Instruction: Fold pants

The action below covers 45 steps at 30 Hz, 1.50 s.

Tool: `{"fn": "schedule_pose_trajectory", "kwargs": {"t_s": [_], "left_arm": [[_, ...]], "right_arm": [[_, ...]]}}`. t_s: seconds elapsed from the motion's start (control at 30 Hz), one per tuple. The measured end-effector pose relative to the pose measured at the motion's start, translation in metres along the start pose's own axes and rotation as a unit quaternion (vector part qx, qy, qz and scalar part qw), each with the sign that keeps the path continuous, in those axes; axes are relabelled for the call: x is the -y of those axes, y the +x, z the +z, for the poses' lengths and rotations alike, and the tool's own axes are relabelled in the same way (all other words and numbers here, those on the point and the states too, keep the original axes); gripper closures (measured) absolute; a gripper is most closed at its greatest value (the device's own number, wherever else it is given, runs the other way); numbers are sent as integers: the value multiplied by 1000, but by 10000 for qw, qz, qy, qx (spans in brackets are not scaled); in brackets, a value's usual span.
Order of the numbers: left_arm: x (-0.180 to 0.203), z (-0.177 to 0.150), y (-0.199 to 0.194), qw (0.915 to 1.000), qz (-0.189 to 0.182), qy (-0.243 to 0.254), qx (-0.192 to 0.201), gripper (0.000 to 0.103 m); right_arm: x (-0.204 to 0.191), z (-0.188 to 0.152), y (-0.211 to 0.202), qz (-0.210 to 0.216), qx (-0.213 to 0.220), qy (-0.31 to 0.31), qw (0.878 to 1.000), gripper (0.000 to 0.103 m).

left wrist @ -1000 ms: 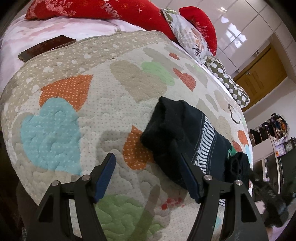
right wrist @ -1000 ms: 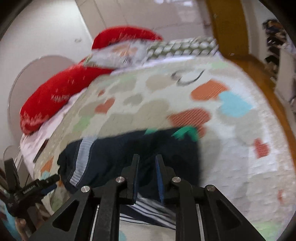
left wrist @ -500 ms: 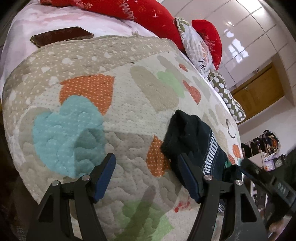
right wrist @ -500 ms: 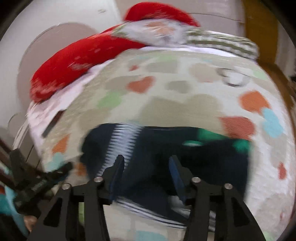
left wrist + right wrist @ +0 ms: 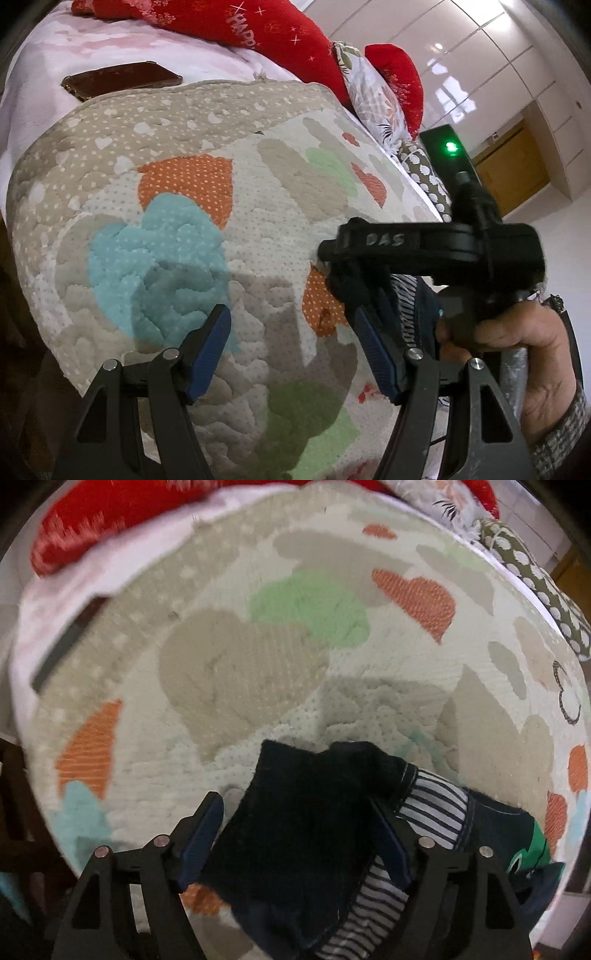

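Item: dark pants (image 5: 295, 834), partly folded, on the heart-patterned quilt (image 5: 236, 672).

Pants lie bunched at the quilt's near edge, striped lining showing. Right tool (image 5: 295, 834) stands over them, jaws opening wide, cloth between but unpressed. Left tool (image 5: 291, 350) hovers beside them, wide, empty. Step: released between folds, probably. Next move calls for regripping an edge and folding over.

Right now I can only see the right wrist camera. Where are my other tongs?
Observer: The left tongs are open over the quilt, just beside the pants, with nothing between them.
Operator: What's that dark blurry strip up near the red pillow?
Observer: It's a flat brown case lying on the pink sheet, just past the quilt's edge.
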State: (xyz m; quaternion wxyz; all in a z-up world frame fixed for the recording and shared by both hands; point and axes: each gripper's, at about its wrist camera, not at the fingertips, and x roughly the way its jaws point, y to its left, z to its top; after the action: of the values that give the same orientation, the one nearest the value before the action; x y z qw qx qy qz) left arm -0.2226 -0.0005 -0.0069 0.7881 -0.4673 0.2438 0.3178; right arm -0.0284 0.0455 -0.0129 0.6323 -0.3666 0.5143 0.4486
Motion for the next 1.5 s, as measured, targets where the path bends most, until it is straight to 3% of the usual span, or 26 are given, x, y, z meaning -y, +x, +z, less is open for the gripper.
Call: {"fn": "schedule_pose_trajectory", "kwargs": {"t_s": [0.07, 0.13, 0.2, 0.43, 0.47, 0.5, 0.53, 0.57, 0.8, 1.0, 1.17, 1.2, 1.27, 1.33, 1.5], "left_arm": [[3, 0, 1, 10000, -21, 41, 1, 34], [13, 1, 2, 9998, -26, 201, 45, 34], [30, 1, 4, 9988, -181, 454, 87, 34], [83, -7, 36, 9913, -198, 1280, -239, 34], [89, -9, 43, 9905, -155, 1324, -342, 42], [92, -9, 46, 9901, -108, 1335, -411, 56], [96, -10, 50, 9895, -75, 1331, -554, 88], [99, -10, 53, 9889, -139, 1302, -709, 95], [140, -20, 35, 9846, -256, 1632, -565, 95], [196, -45, 49, 9710, -381, 2233, -769, 94], [224, -66, 48, 9564, -705, 2647, -1011, 79], [225, -67, 47, 9549, -795, 2653, -1070, 75], [224, -64, 41, 9541, -966, 2609, -1105, 55], [222, -59, 38, 9572, -862, 2580, -993, 48], [226, -44, 60, 9625, -451, 2487, -990, 48]], "right_arm": [[-4, -1, 1, -176, 11, -153, 9997, 33], [-1, -4, -5, -326, 62, -198, 9993, 65], [12, -7, -13, -216, 135, -130, 9996, 74], [52, -19, -32, 684, 271, 425, 9964, 75], [55, -21, -35, 753, 288, 461, 9957, 75], [56, -20, -37, 814, 308, 491, 9950, 75], [59, -22, -39, 882, 336, 528, 9941, 75], [63, -25, -43, 968, 386, 573, 9929, 75], [96, -54, -73, 1578, 1041, 900, 9778, 75], [149, -91, -94, 1984, 1607, 1355, 9573, 74], [213, -137, -94, 2266, 1905, 2011, 9338, 74], [228, -148, -91, 2276, 1957, 2180, 9286, 74], [253, -167, -87, 2031, 2107, 2413, 9253, 69], [274, -184, -86, 1688, 2191, 2577, 9258, 52], [307, -217, -115, 1274, 2822, 3084, 8995, 49]]}}
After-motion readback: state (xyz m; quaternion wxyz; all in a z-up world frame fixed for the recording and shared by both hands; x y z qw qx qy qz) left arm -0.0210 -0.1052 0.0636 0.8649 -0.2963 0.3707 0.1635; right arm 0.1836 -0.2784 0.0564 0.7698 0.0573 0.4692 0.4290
